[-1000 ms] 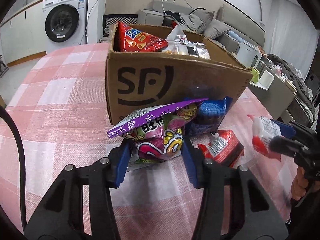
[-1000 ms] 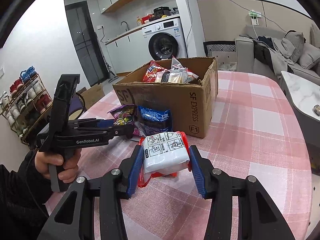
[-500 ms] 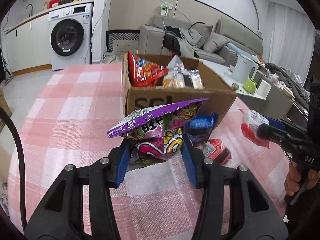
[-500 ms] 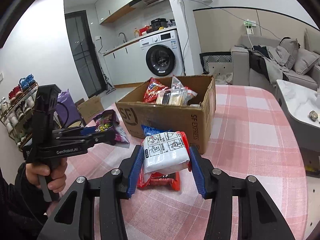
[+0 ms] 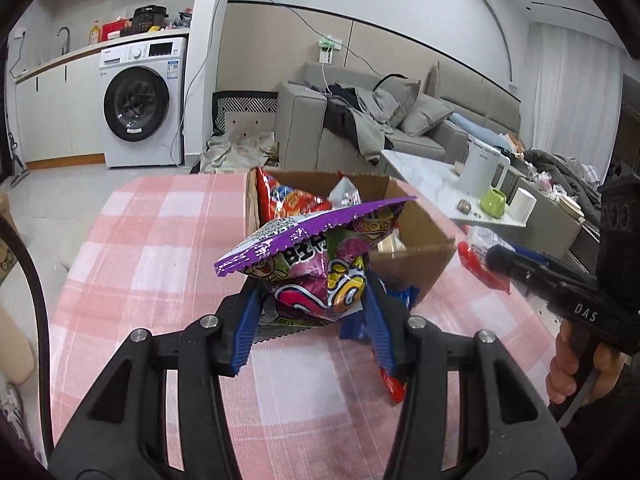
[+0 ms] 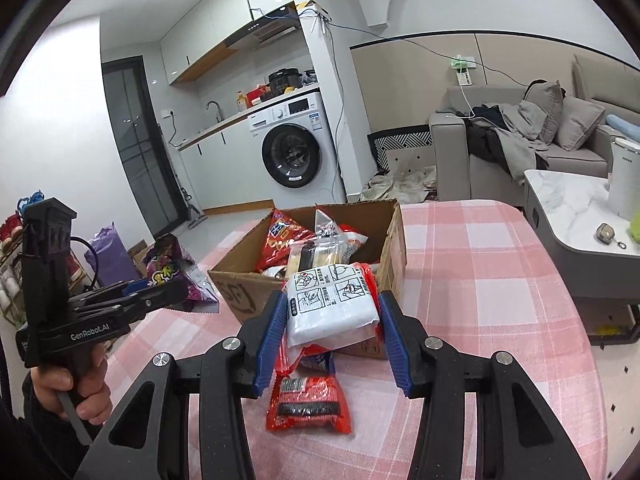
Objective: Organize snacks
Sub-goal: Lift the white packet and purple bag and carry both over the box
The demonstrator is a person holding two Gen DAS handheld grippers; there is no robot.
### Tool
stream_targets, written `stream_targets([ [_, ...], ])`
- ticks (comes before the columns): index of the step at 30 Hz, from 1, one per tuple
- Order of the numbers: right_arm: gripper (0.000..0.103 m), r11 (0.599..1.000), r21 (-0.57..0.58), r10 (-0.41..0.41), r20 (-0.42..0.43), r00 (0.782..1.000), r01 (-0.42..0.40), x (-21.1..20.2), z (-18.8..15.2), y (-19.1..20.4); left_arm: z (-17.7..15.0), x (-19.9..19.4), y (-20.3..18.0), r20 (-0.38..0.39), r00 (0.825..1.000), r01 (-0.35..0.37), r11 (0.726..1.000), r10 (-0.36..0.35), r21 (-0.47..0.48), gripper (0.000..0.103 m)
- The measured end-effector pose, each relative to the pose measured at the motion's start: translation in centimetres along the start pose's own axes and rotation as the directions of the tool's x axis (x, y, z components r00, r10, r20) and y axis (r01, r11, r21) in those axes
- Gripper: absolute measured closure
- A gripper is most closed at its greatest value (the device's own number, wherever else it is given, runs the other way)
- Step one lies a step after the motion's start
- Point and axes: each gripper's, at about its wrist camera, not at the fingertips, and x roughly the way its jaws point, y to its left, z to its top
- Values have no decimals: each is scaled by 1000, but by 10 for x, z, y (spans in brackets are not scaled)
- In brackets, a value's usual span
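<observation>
My left gripper (image 5: 316,300) is shut on a purple snack bag (image 5: 320,256) and holds it in the air in front of the open cardboard box (image 5: 416,236). My right gripper (image 6: 332,316) is shut on a white and red snack pack (image 6: 332,304), raised near the box's (image 6: 236,292) front wall. The box holds a red chip bag (image 6: 280,240) and clear packs (image 6: 320,252). A red pack (image 6: 308,400) and a blue pack (image 6: 318,360) lie on the pink checked table (image 6: 480,280) under my right gripper. The left gripper also shows in the right wrist view (image 6: 176,284).
A marble side table (image 6: 568,208) with a white kettle (image 6: 624,176) stands to the right of the table. A grey sofa (image 5: 360,120) and a washing machine (image 5: 140,104) are behind. A shoe rack (image 6: 12,264) is at the far left.
Both grippers have risen with their packs, so I now look down into the box. The red and blue packs stay on the table.
</observation>
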Motion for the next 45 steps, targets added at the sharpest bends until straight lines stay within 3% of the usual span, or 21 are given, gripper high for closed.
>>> stream_targets([
  [17, 56, 999, 33, -14, 6, 1000, 14, 38, 30, 1, 46, 24, -5, 21, 999, -33, 999, 33, 16, 58],
  [45, 56, 998, 25, -56, -29, 998, 57, 99, 57, -6, 66, 138, 7, -136, 990, -24, 999, 29, 40, 58],
])
